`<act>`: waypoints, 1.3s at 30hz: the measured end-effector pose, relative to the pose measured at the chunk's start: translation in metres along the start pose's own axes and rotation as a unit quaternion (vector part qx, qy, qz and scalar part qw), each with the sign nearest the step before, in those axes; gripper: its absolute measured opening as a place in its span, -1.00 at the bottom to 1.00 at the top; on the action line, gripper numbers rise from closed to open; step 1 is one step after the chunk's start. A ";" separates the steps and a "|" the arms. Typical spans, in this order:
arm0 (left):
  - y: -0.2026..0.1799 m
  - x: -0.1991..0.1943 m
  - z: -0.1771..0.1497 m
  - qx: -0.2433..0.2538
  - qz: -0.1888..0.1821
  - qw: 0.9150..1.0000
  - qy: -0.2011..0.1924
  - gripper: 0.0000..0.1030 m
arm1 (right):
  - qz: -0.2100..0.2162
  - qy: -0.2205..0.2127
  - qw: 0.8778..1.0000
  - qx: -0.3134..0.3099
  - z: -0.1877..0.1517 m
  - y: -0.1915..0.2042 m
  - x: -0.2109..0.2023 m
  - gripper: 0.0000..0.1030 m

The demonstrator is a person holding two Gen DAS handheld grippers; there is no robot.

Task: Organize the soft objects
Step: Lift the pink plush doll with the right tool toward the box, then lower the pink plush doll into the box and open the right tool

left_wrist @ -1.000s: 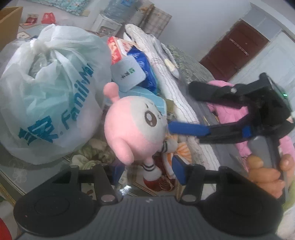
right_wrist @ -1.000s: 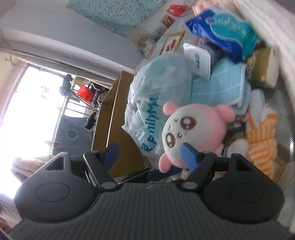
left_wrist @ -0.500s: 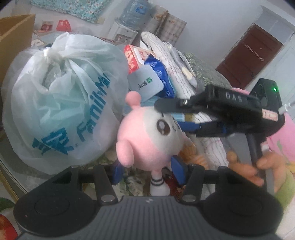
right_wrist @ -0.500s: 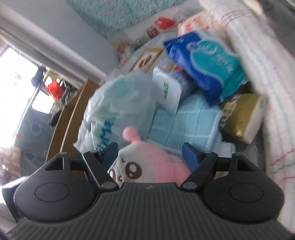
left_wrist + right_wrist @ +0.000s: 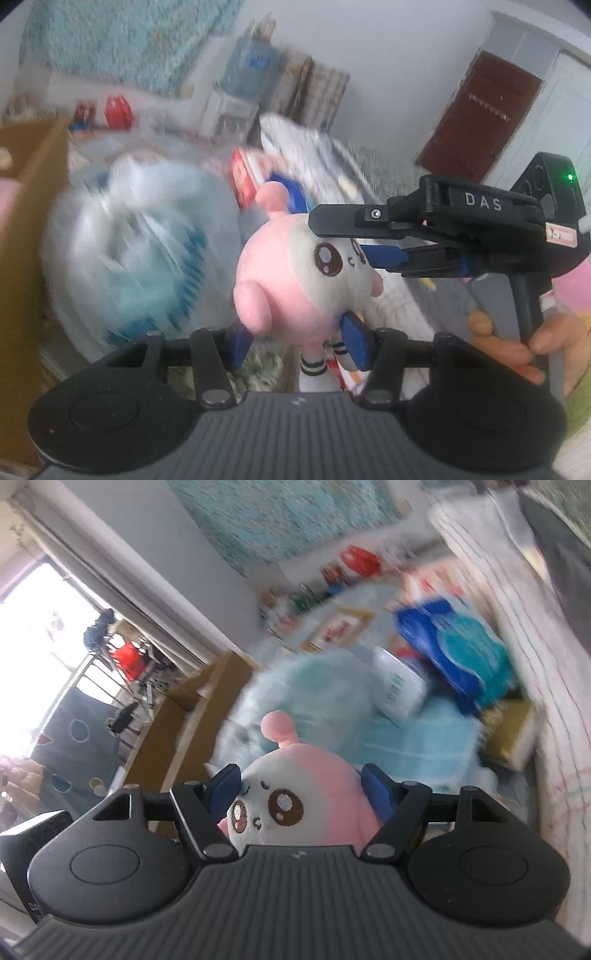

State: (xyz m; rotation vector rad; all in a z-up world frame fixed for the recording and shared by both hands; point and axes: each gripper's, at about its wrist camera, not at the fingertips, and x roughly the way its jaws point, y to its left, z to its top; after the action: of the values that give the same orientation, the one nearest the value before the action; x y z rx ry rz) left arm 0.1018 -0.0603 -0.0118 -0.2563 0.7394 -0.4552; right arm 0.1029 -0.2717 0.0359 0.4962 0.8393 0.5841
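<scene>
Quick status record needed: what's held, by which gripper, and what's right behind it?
held item: pink plush toy
right gripper: fingers either side of the plush's head, pressing on it
left gripper: fingers flank the plush's lower body; contact unclear
behind plush: white plastic bag, blurred
image quality: background motion-blurred
</scene>
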 end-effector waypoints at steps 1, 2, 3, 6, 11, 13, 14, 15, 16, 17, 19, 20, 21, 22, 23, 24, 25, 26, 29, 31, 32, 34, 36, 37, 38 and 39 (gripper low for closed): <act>0.001 -0.009 0.005 0.000 0.005 1.000 -0.008 0.03 | 0.008 -0.005 1.000 -0.007 0.004 0.010 0.000 0.41; 0.003 -0.019 0.010 0.000 0.010 1.000 -0.016 0.03 | 0.018 -0.009 1.000 -0.017 0.008 0.022 -0.001 0.42; 0.006 -0.030 0.017 0.000 0.017 1.000 -0.025 0.03 | 0.027 -0.012 0.999 -0.025 0.012 0.032 0.001 0.43; 0.024 -0.058 0.035 0.000 0.042 0.998 -0.047 0.03 | 0.061 -0.013 0.997 -0.045 0.029 0.067 0.019 0.43; 0.071 -0.095 0.064 -0.018 0.098 0.993 -0.061 0.03 | 0.108 0.009 0.991 -0.072 0.059 0.123 0.080 0.43; 0.095 -0.101 0.077 -0.025 0.124 0.990 -0.059 0.03 | 0.121 0.022 0.990 -0.068 0.070 0.142 0.108 0.43; 0.105 -0.103 0.083 -0.029 0.135 0.989 -0.055 0.04 | 0.127 0.032 0.989 -0.066 0.076 0.149 0.129 0.43; 0.117 -0.103 0.089 -0.035 0.145 0.988 -0.050 0.04 | 0.131 0.039 0.989 -0.061 0.082 0.156 0.144 0.43; 0.128 -0.102 0.097 -0.043 0.154 0.986 -0.044 0.04 | 0.134 0.047 0.988 -0.055 0.086 0.161 0.159 0.43; 0.140 -0.102 0.105 -0.051 0.163 0.985 -0.037 0.04 | 0.136 0.056 0.988 -0.051 0.092 0.167 0.180 0.43; 0.164 -0.098 0.116 -0.063 0.176 0.982 -0.026 0.04 | 0.137 0.067 0.987 -0.043 0.097 0.175 0.208 0.43; 0.176 -0.098 0.120 -0.069 0.180 0.981 -0.018 0.04 | 0.136 0.074 0.987 -0.043 0.099 0.178 0.225 0.43; 0.187 -0.093 0.125 -0.075 0.182 0.980 -0.011 0.04 | 0.134 0.078 0.987 -0.043 0.101 0.180 0.237 0.43; 0.198 -0.088 0.129 -0.081 0.184 0.980 -0.003 0.04 | 0.129 0.083 0.987 -0.042 0.103 0.181 0.250 0.43; 0.207 -0.082 0.133 -0.087 0.185 0.979 0.005 0.04 | 0.122 0.088 0.988 -0.046 0.104 0.182 0.265 0.43; 0.216 -0.074 0.136 -0.093 0.185 0.978 0.016 0.04 | 0.115 0.092 0.988 -0.051 0.105 0.181 0.275 0.43; 0.225 -0.070 0.137 -0.096 0.185 0.978 0.023 0.03 | 0.107 0.095 0.988 -0.057 0.106 0.182 0.285 0.43; 0.232 -0.064 0.139 -0.099 0.186 0.977 0.030 0.03 | 0.097 0.098 0.988 -0.066 0.108 0.183 0.295 0.43; 0.245 -0.042 0.140 -0.100 0.190 0.975 0.052 0.02 | 0.075 0.099 0.988 -0.096 0.110 0.185 0.310 0.43; 0.248 -0.031 0.138 -0.095 0.193 0.974 0.065 0.00 | 0.062 0.098 0.986 -0.117 0.112 0.188 0.316 0.43; 0.248 -0.028 0.133 -0.090 0.195 0.974 0.071 -0.03 | 0.054 0.097 0.985 -0.132 0.113 0.190 0.319 0.43; 0.253 -0.015 0.134 -0.083 0.196 0.973 0.089 -0.10 | 0.043 0.094 0.983 -0.151 0.114 0.191 0.324 0.43; 0.257 -0.005 0.134 -0.079 0.194 0.972 0.101 -0.11 | 0.030 0.094 0.981 -0.165 0.115 0.192 0.327 0.43; 0.257 -0.001 0.134 -0.075 0.191 0.973 0.109 -0.11 | 0.023 0.093 0.981 -0.171 0.115 0.192 0.326 0.43; 0.255 0.005 0.134 -0.072 0.189 0.972 0.116 -0.11 | 0.022 0.092 0.980 -0.173 0.116 0.191 0.326 0.43; 0.256 0.009 0.133 -0.071 0.186 0.972 0.123 -0.11 | 0.024 0.093 0.980 -0.174 0.116 0.191 0.326 0.43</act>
State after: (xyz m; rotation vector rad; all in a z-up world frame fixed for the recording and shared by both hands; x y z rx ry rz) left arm 0.2790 0.1672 -0.0191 -0.1905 1.0412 -0.0761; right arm 0.3157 0.0614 0.0437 0.1439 0.8816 0.8139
